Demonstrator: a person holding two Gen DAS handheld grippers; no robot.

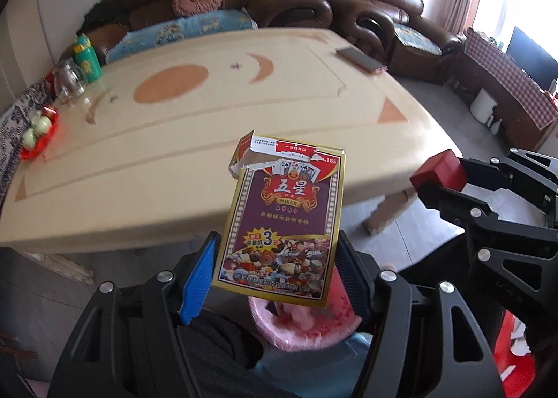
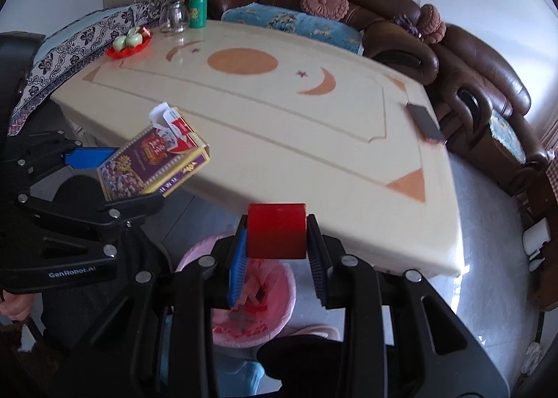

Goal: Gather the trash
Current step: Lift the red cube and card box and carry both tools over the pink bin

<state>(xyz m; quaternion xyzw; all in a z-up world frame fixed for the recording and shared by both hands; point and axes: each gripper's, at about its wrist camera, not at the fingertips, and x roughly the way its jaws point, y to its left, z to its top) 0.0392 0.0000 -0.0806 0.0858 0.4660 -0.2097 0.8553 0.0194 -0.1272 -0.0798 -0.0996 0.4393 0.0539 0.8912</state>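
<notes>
The left tongs [image 1: 279, 255] are clamped on a torn card box [image 1: 282, 220], held upright just off the near edge of the tabletop [image 1: 174, 140] and above the pink-lined bin [image 1: 303, 328]. The right tongs [image 2: 277, 255] are clamped on a red box [image 2: 276, 230], also off that edge and directly above the bin, beside the card box without touching it.
</notes>
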